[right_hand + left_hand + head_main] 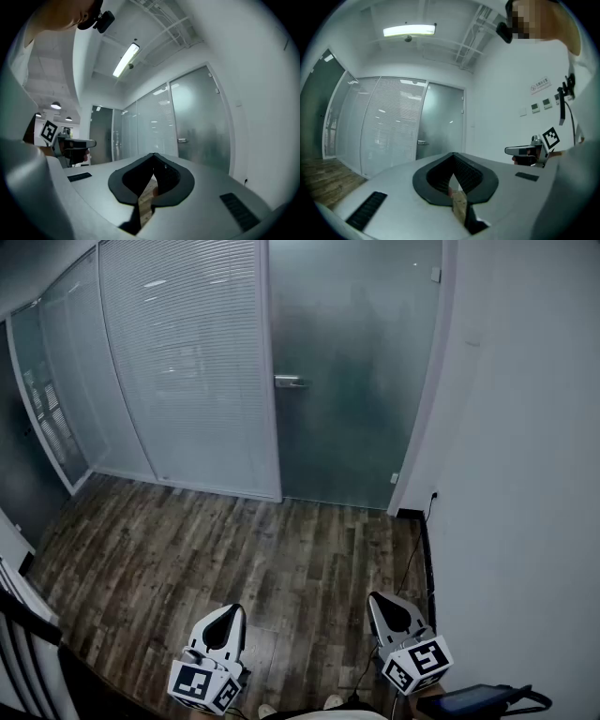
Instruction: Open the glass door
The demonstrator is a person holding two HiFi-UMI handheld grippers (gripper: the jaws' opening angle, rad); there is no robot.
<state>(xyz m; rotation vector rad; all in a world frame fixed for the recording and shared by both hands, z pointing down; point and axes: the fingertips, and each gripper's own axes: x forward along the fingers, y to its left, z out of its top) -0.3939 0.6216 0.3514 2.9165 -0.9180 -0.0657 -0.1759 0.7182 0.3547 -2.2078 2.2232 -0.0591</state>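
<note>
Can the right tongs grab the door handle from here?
Probably not yet: the right tongs are far from the door handle, across the wooden floor. Nothing blocks the way.

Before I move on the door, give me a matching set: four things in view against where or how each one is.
Things:
1. glass door
2. door handle
3. blinds partition
4. right gripper

Place or state:
A. jaws shut, nothing held, bottom right of the head view
B. frosted, closed, straight ahead
C. directly left of the door
D. metal, at the door's left edge

Pairs: 1-B, 2-D, 3-C, 4-A
</note>
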